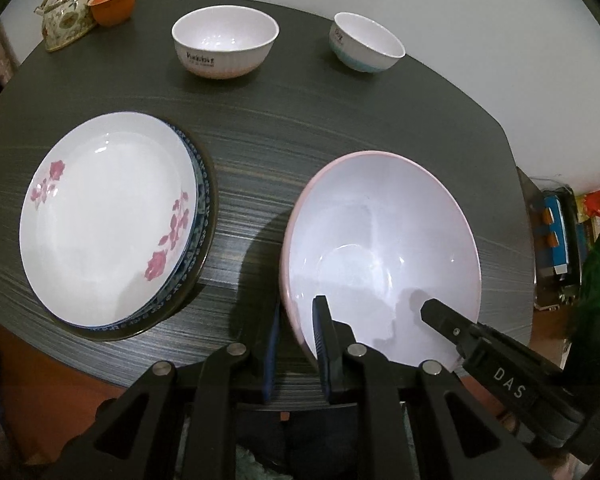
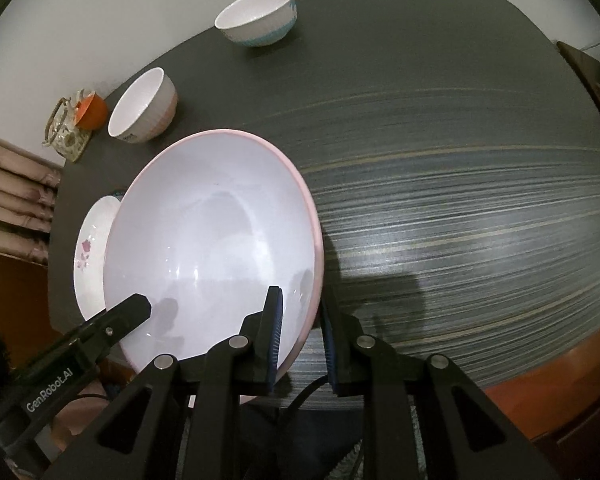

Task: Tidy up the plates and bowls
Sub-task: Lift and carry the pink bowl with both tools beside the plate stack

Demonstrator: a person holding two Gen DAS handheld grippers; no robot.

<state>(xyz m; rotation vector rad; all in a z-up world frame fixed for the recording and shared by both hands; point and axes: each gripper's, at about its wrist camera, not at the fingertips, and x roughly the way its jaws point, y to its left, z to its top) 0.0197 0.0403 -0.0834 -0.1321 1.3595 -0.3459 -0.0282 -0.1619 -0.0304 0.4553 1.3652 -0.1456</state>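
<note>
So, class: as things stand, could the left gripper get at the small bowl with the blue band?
Probably not yet: the left gripper is shut on the big pink bowl's rim, shared with the right gripper. The table towards the blue-banded bowl lies bare.

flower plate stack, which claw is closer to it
Left. The left claw grips the big pink-rimmed bowl on its edge facing the flower plate stack. The right claw grips the opposite edge, with the bowl between it and the stack.

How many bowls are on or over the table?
3: a big pink bowl held by both grippers near the front edge, a ribbed bowl at the back, a blue-banded bowl right of it.
</note>
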